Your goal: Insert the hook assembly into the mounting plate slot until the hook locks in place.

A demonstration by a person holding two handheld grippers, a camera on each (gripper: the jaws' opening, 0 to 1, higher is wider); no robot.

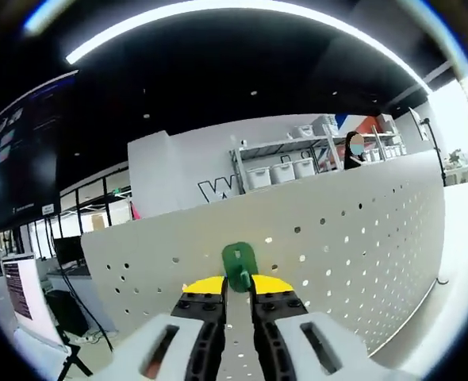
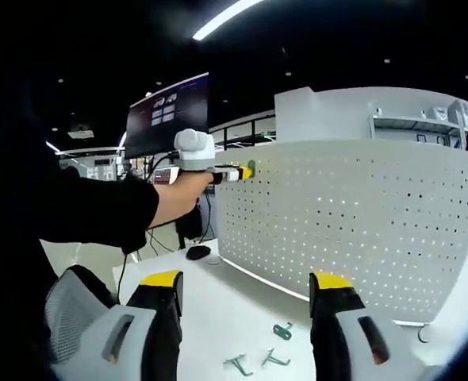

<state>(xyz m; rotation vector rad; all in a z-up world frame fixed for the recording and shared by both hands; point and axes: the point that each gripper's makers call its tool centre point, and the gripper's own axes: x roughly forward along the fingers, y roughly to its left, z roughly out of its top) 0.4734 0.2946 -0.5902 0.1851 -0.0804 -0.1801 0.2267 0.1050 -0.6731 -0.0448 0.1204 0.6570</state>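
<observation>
Fingers: left gripper [image 1: 239,290] pinched on small green plastic hook [image 1: 239,266] held against upper edge of white perforated metal pegboard [image 1: 361,238], hook base hidden between tips | right gripper [image 2: 246,286] spread wide, holding nothing | three more green hooks [image 2: 282,330] on white desk [image 2: 218,309] near pegboard foot, shapes indistinct.

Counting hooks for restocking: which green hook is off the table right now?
The green hook pinched in the left gripper at the pegboard; the others lie on the table.
</observation>
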